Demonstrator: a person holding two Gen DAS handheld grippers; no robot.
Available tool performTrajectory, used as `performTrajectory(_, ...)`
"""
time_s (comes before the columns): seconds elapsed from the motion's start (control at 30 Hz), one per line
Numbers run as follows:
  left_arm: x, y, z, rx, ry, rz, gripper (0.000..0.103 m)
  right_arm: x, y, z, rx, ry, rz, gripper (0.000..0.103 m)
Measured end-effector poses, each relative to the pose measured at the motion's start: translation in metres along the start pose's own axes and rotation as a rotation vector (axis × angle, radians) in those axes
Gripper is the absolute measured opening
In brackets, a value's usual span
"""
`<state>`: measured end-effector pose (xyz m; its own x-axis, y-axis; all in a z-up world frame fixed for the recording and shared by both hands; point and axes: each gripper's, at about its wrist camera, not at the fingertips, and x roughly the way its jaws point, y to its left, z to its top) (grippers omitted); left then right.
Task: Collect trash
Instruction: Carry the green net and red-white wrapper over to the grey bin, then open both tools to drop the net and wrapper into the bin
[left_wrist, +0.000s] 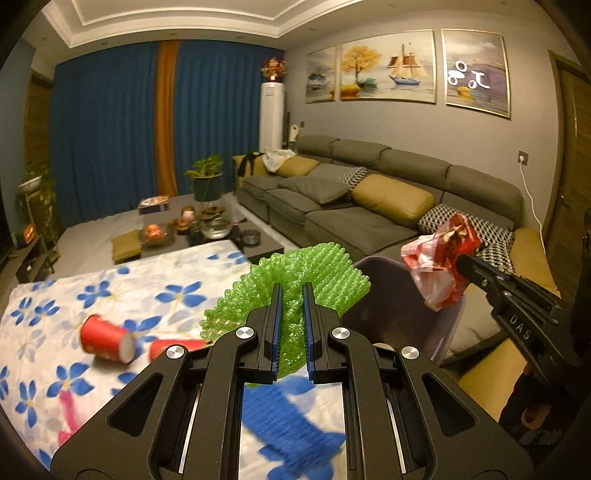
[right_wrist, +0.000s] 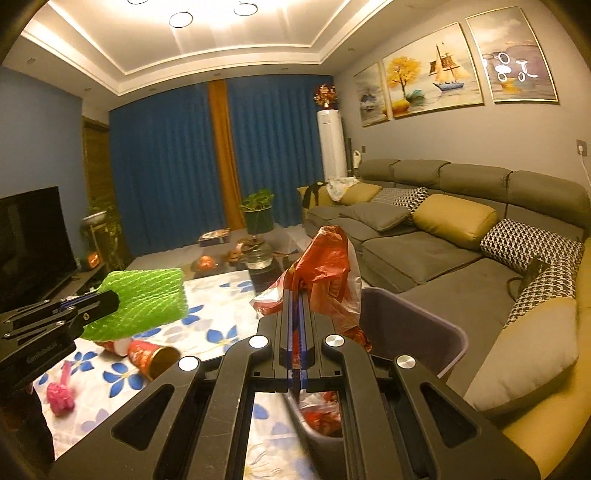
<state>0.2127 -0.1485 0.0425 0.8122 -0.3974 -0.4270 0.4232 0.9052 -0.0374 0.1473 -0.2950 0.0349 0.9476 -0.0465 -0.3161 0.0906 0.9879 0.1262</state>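
Left gripper (left_wrist: 293, 295) jaws clenched on green foam net (left_wrist: 295, 273); right gripper (right_wrist: 295, 295) jaws clenched on red plastic bag (right_wrist: 328, 266), beside purple bin (right_wrist: 413, 325), lower right.

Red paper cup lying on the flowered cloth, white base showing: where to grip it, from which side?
Judgement only: the red paper cup lies on its side on the flowered cloth, so come from above and close across the mid-wall, jaws square to its long axis. The round wall could roll away under a level approach. Both grippers are full now: green foam net, red-and-white plastic wrapper.
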Motion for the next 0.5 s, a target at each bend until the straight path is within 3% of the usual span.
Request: performTrajectory(0.5, 0.068, -0.052, 0.01, 0.026, 0.006, -0.097, 0.01, 0.015, -0.035, 0.003, 0.058, 0.002, -0.051, 0.004)
